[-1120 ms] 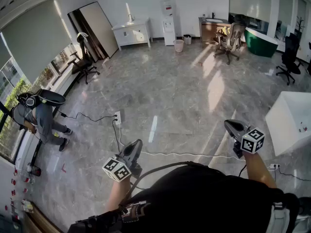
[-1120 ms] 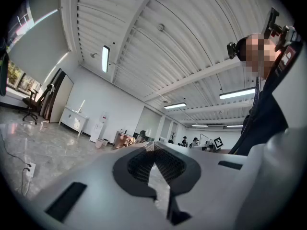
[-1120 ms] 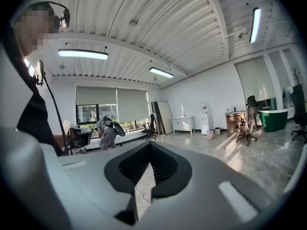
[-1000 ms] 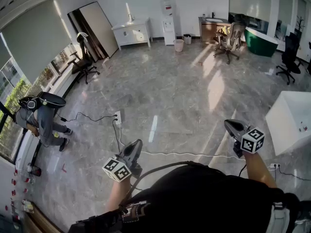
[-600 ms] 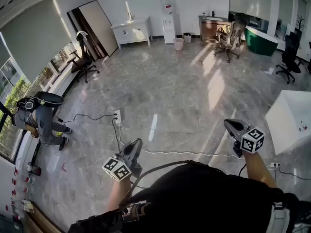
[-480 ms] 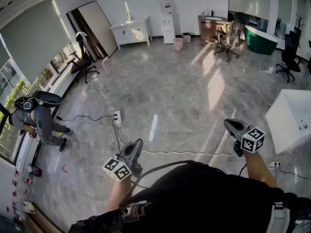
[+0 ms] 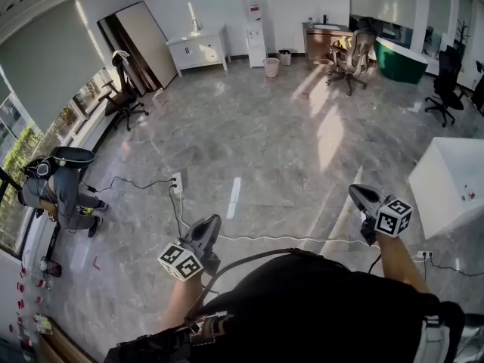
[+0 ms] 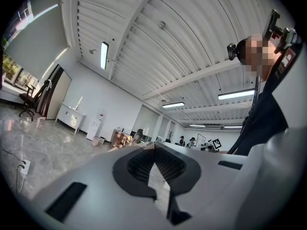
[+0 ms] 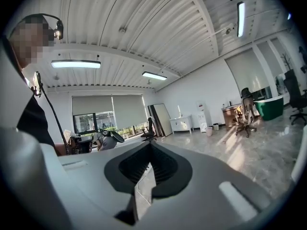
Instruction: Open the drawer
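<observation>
L gripper (image 7: 209, 224) & R gripper (image 7: 355, 193) both clenched, nothing between jaws. The white cabinet (image 7: 198, 50) is by the far wall, well apart from both, across the floor (image 7: 265, 142).

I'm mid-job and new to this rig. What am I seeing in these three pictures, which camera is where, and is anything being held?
There is no robot arm here. A person holds a grey two-finger gripper in each hand. The head view comes from a camera on their head, looking steeply down. In it the left gripper shows at lower left and the right gripper at lower right. The other two pictures come from cameras riding on each gripper, looking along its fingers. Both pairs of fingers are shut, with nothing between them. Below lies a grey marble floor with a white power strip and cable on it. A low white cabinet stands by the far wall, well away from both grippers. Nothing is touched.
</observation>
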Tool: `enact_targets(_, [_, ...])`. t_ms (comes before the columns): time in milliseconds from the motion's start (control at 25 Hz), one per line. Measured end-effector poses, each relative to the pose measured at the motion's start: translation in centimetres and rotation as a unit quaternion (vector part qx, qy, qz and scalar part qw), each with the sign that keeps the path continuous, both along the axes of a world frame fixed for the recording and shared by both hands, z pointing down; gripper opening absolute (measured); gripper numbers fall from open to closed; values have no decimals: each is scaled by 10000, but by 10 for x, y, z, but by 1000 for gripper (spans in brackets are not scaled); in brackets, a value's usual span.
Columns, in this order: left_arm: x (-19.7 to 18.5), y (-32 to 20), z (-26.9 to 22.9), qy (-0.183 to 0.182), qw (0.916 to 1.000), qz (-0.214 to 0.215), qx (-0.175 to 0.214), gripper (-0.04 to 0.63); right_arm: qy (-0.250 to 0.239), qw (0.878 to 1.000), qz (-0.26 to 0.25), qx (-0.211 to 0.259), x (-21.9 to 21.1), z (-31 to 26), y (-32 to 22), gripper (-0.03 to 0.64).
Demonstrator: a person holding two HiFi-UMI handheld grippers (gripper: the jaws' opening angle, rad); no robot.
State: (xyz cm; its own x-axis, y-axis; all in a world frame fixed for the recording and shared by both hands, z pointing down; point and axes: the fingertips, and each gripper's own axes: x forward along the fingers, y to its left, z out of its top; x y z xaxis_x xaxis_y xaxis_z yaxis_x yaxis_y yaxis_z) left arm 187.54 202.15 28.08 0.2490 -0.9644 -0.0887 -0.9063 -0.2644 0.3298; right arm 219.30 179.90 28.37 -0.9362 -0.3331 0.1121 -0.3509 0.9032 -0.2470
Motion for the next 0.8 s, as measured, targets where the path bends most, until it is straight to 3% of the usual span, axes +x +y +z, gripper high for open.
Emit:
enact_targets(280, [51, -29, -8, -30, 9998, 175, 44, 0, -39, 9999, -1, -127, 51, 4, -18, 2])
enact_targets(800, [146, -79, 8, 83, 9991, 260, -335, 0, -19, 9988, -37, -494, 140, 40, -65, 2])
